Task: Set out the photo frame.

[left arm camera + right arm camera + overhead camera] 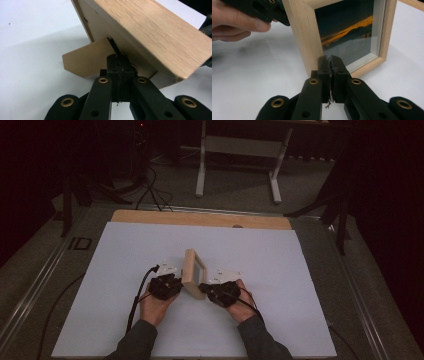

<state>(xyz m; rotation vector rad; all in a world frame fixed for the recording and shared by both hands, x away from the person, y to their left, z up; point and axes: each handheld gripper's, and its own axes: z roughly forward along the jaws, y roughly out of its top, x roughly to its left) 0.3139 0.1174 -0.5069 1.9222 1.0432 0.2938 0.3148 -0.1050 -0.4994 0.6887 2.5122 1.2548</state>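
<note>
A light wooden picture frame [192,272] stands upright on the white sheet, between my two grippers. In the left gripper view its plain back and top edge [155,32] lean overhead, propped by a brown card stand [85,60]. My left gripper [117,58] is shut, its tips right at that stand; I cannot tell if they pinch it. In the right gripper view the frame's front [304,32] shows a dark sunset photo [347,30]. My right gripper [330,60] sits at the frame's lower front corner, jaws a thin slit apart with nothing between. From above, the left gripper [175,282] and right gripper [205,289] flank the frame.
The white sheet [280,260] covers a table with a wooden strip [200,218] along its far edge. Beyond it stand the white legs of another table [201,165], black stand legs and cables on the floor [150,190]. A hand [234,22] holds the left gripper.
</note>
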